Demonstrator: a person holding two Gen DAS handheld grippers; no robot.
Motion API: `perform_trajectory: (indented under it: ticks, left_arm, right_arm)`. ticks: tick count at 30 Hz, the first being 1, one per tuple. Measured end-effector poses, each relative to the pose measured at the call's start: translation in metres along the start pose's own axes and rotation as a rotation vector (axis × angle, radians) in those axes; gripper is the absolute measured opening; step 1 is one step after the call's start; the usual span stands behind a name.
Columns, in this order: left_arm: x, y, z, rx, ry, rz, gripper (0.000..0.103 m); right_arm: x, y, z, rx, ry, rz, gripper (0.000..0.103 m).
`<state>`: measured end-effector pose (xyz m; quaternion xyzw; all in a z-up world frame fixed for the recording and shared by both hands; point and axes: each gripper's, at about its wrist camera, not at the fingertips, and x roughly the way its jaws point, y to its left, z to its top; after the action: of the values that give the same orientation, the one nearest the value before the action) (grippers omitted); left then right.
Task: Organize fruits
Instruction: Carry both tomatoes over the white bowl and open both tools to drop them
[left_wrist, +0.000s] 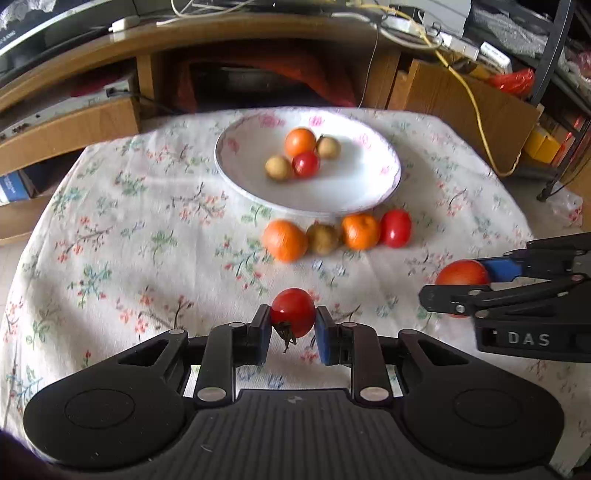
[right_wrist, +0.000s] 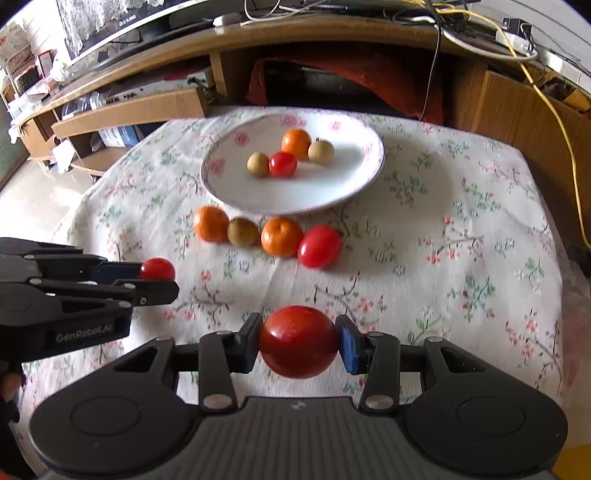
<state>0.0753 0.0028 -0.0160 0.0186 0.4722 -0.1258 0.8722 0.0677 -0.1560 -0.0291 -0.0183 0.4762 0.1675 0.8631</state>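
Left gripper (left_wrist: 293, 322): clamped on a small tomato (left_wrist: 293, 312), stem hanging down, lifted off the floral cloth (left_wrist: 122, 229).
Right gripper (right_wrist: 298, 341): pads pressed on a larger tomato (right_wrist: 298, 341), also held clear of the cloth.
Plate (left_wrist: 243, 184): at twelve o'clock from both grippers, holding four small fruits.
Row on cloth: two oranges, a brown fruit and a tomato (left_wrist: 396, 228) lie just before the plate's near rim.
Nearer hand: cannot tell; both look about equally far.
Coming move, likely: carry forward over that row, release above the plate.
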Motion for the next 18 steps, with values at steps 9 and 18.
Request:
perform_trajectory:
  ticks: [9,18]
  left_arm:
    - [0.005,-0.007,0.037,-0.007,-0.057,-0.019,0.032]
    - [0.032,0.0,0.066,-0.02,-0.054,-0.002,0.032]
  right_arm:
    - [0.004,-0.001,0.038,-0.006,-0.064,-0.013,0.043]
    - [0.029,-0.013,0.073,-0.01,-0.083,-0.024,0.043]
